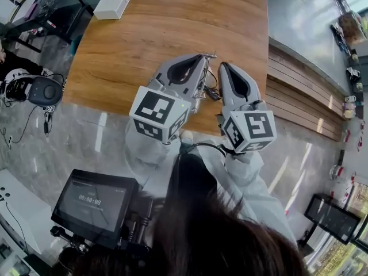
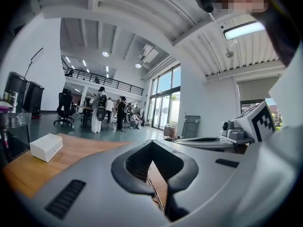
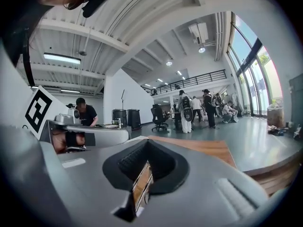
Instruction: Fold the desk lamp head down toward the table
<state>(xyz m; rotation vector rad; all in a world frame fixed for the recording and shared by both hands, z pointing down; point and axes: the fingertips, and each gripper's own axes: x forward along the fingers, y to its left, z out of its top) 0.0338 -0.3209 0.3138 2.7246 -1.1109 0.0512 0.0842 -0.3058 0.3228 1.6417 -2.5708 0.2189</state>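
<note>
My left gripper (image 1: 202, 58) and right gripper (image 1: 225, 66) are held side by side above the near edge of the wooden table (image 1: 149, 33), both pointing nearly level away from me. Both are shut with nothing between the jaws. In the left gripper view the left gripper (image 2: 151, 144) has its tips meeting, and the right gripper (image 3: 147, 143) shows the same in its own view. A thin metal and dark part (image 1: 209, 92) shows in the gap between the two grippers. I cannot tell whether it is the desk lamp, as the grippers hide most of it.
A white box (image 1: 115, 0) lies at the table's far left corner, also the white box (image 2: 46, 147) in the left gripper view. A monitor (image 1: 95, 203) and a black device (image 1: 41, 91) stand on the floor to my left. Several people (image 2: 100, 109) stand far off in the hall.
</note>
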